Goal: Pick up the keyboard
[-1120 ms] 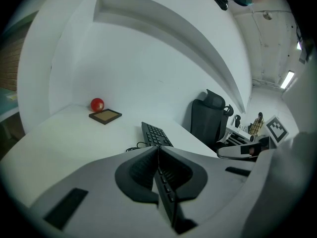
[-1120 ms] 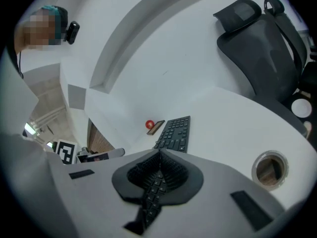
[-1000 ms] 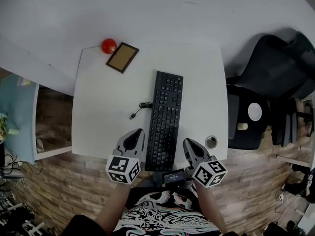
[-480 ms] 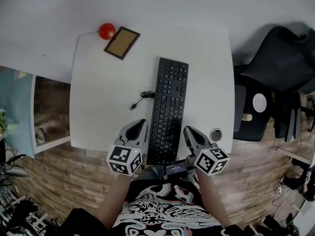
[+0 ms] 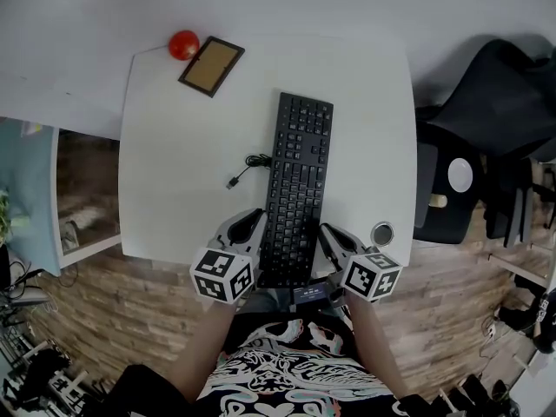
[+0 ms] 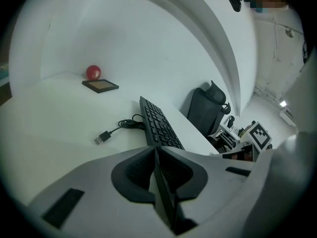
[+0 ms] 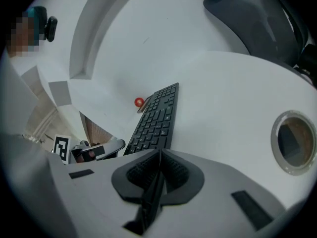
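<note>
At the near edge of the worktop (image 5: pixel 174 172), two claws wait by the close end of the black keyboard (image 5: pixel 295 189). The left claw (image 5: pixel 250 224) is just beside the keyboard's left side. The right claw (image 5: pixel 327 234) is just beside its right side. So the keyboard lies between them, and neither claw is much nearer than the other.

Both claws have their jaws pressed together, and nothing is between them. From above I cannot tell if either claw touches the keyboard or the worktop yet.

The keyboard lies flat. Its long side runs straight away from the person, from the near edge toward the middle of the worktop. To pick it up, I think each claw has to open first and then take one long side near this close end.

A little farther out, the keyboard's cable (image 5: pixel 248 168) curls to the left, with its plug lying loose. A round hole (image 5: pixel 381 234) sits in the worktop to the right of the right claw. At the far left corner are a small brown frame (image 5: pixel 211 66) and a red ball (image 5: pixel 183 44), well apart from the keyboard.
</note>
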A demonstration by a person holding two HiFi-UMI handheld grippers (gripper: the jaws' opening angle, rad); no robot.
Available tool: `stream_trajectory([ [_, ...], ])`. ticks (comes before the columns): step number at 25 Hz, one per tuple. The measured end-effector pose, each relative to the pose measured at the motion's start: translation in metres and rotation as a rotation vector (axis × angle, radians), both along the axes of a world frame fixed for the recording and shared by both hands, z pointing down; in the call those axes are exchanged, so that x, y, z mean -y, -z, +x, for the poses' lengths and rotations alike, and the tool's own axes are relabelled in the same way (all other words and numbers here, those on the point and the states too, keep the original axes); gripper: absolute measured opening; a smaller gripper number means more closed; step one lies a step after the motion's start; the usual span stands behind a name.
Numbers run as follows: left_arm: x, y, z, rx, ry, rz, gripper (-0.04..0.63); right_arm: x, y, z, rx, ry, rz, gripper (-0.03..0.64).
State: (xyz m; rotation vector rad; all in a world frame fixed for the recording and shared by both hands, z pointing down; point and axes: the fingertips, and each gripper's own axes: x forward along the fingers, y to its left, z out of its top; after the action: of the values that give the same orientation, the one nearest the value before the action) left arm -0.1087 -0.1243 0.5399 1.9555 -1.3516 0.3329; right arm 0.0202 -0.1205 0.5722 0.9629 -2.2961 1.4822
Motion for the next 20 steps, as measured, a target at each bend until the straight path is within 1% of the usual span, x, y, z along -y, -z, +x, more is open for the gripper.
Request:
stream_trajectory([
  [3, 0.004, -0.004, 0.003, -0.021, -0.007, -0.027, 0.020, 0.003, 0.000, -0.002, 0.025, -0.002, -0.015, 0.032],
  [6, 0.007, -0.008, 0.003, -0.055, -0.007, -0.057, 0.025, 0.015, 0.002, -0.002, 0.015, -0.012, 0.000, 0.032],
  [8, 0.009, -0.010, 0.001, -0.089, 0.002, -0.079, 0.037, 0.021, 0.001, -0.002, 0.010, -0.027, -0.011, 0.040],
  [9, 0.011, -0.011, 0.001, -0.109, 0.005, -0.092, 0.061, 0.023, 0.001, -0.003, 0.017, -0.028, -0.024, 0.070],
  [10, 0.012, -0.012, 0.001, -0.130, 0.004, -0.105, 0.118, 0.024, 0.000, -0.004, 0.025, -0.023, -0.042, 0.119],
  [11, 0.014, -0.014, 0.002, -0.150, -0.002, -0.120, 0.165, 0.024, -0.001, -0.006, 0.030, -0.015, -0.061, 0.129],
  [13, 0.016, -0.017, 0.006, -0.182, -0.021, -0.151, 0.176, 0.025, -0.003, -0.008, 0.024, -0.004, -0.091, 0.135],
  [17, 0.015, -0.025, 0.019, -0.237, -0.073, -0.224, 0.176, 0.023, -0.009, -0.009, -0.012, 0.020, -0.128, 0.134],
  [20, 0.013, -0.035, 0.029, -0.328, -0.062, -0.302, 0.179, 0.021, -0.013, -0.011, -0.034, 0.058, -0.141, 0.133],
])
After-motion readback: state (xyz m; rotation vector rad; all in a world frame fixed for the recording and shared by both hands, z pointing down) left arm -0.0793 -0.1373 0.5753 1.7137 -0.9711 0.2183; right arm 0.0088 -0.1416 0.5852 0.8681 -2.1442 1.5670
